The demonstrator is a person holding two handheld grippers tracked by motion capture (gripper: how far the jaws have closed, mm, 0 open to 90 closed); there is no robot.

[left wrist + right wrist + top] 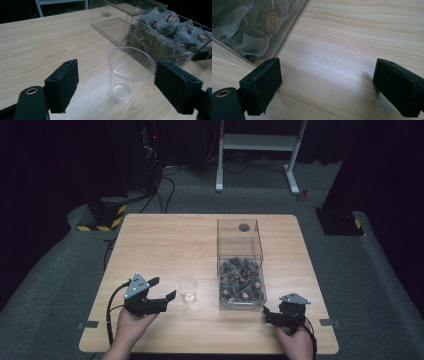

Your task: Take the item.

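— Where does the clear round plastic cup (187, 289) stand?

— Upright on the pale wooden table (165, 240), toward the near edge and a little left of the middle. It looks empty. Just to its right sits the clear rectangular plastic box (239, 251), with a small gap between the two.

— What is in that box?

— Its near half is piled with pyramid-shaped mesh tea bags with small brown paper tags (242, 279); the far half is bare, with a dark round spot on the far wall.

— And the left claw (163, 288)?

— It is held just left of the cup, pointing right toward it. Its jaws are spread wide and grip nothing. In the left gripper view the cup (130, 74) stands just beyond the gap between the two black pads (62, 85), untouched by either, with the tea bags (170, 32) behind it.

— The right claw (267, 315)?

— Near the table's near right corner, just off the box's near right corner, pointing left. Its jaws are wide apart too and hold nothing. In the right gripper view they hang over bare wood (342, 57), with a corner of the box (284, 35) at the upper left.
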